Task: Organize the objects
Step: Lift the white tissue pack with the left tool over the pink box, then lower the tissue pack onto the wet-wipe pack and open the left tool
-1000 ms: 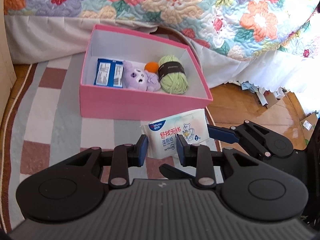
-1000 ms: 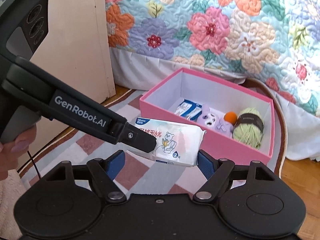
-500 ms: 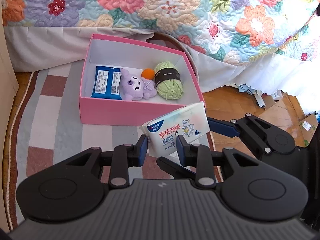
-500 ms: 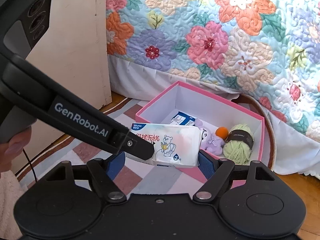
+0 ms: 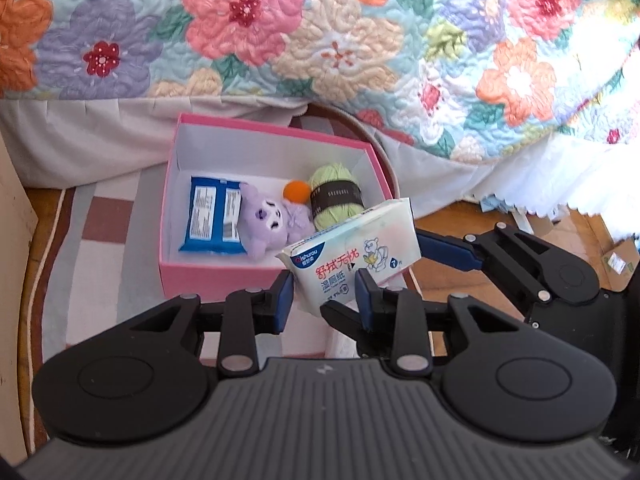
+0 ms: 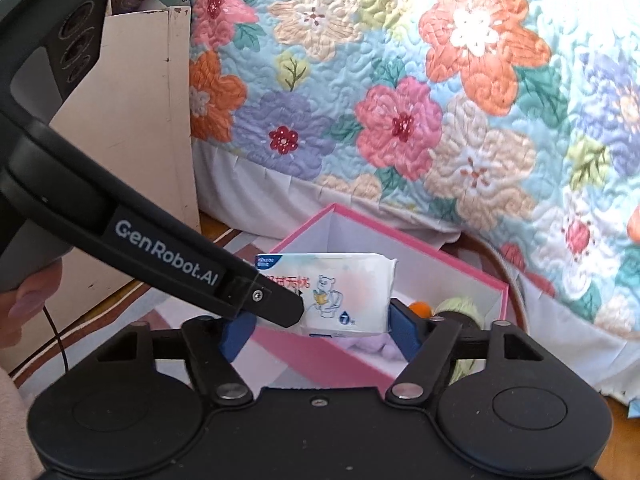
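A white pack of wet wipes (image 5: 354, 248) with a bear print is held in the air above the front right corner of the pink box (image 5: 216, 280). My left gripper (image 5: 325, 294) is shut on its lower end. My right gripper (image 6: 320, 330) is shut on its two short ends; the pack shows there too (image 6: 340, 288). The box holds a blue packet (image 5: 212, 220), a purple plush toy (image 5: 270, 224), an orange ball (image 5: 296, 192) and a green yarn ball (image 5: 336, 200). The left gripper's body crosses the right wrist view.
The box (image 6: 440, 268) stands on a checked rug (image 5: 100, 240) beside a bed with a floral quilt (image 5: 320, 40). A beige cabinet (image 6: 132, 120) stands at the left. Wood floor with paper scraps (image 5: 520, 216) lies to the right.
Both grippers have risen and moved toward the box with the wipes pack, which now hangs over the box's front right corner. The grip on it is unchanged.
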A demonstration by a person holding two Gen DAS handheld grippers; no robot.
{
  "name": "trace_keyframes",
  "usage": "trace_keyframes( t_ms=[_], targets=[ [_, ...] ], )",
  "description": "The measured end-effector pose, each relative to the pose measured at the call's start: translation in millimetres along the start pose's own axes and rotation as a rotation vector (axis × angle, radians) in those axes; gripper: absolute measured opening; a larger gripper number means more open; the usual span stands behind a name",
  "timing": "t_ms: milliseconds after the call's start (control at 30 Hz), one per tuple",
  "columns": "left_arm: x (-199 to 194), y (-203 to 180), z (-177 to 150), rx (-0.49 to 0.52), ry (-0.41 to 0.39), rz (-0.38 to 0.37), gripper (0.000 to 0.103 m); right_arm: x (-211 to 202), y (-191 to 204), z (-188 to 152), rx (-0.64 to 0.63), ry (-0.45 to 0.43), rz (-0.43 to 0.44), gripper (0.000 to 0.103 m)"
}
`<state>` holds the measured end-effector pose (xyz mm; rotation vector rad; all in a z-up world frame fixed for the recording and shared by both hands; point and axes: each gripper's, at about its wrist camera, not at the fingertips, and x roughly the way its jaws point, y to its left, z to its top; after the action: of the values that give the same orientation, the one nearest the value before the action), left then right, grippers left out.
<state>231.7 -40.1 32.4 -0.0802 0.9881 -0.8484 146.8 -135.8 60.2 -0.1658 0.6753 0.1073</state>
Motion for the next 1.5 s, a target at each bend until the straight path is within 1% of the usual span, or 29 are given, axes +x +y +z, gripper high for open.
trace_keyframes(
  t_ms=[100, 300, 467, 533, 600, 700, 867, 1200, 1300, 1500],
  targets=[
    [6, 3, 7, -0.011, -0.001, 0.002, 0.032, 7, -5, 5, -0.011, 0.003, 0.006, 0.071],
    [25, 12, 28, -0.031, -0.001, 0.008, 0.033, 25, -16, 12, -0.046, 0.005, -0.009, 0.065],
    [42, 22, 46, -0.045, -0.016, 0.019, 0.036, 47, -33, 20, -0.025, 0.019, 0.02, 0.059],
    [50, 24, 50, -0.03, -0.032, 0.024, 0.037, 56, -41, 22, -0.019, 0.024, 0.034, 0.056],
    [56, 28, 50, -0.024, -0.051, 0.032, 0.038, 64, -48, 21, -0.003, 0.039, 0.053, 0.048],
    [68, 34, 48, -0.026, -0.05, 0.033, 0.038, 76, -57, 15, 0.033, 0.07, 0.079, 0.04],
    [91, 47, 44, -0.042, -0.041, 0.015, 0.038, 94, -67, 7, 0.068, 0.071, 0.079, 0.032],
    [123, 62, 43, -0.033, -0.098, 0.03, 0.038, 137, -88, 1, 0.151, 0.121, 0.122, 0.028],
    [130, 67, 41, -0.038, -0.09, 0.036, 0.038, 146, -90, -4, 0.179, 0.139, 0.136, 0.027],
    [135, 68, 41, -0.008, -0.065, 0.09, 0.038, 162, -91, -11, 0.235, 0.173, 0.176, 0.027]
  ],
)
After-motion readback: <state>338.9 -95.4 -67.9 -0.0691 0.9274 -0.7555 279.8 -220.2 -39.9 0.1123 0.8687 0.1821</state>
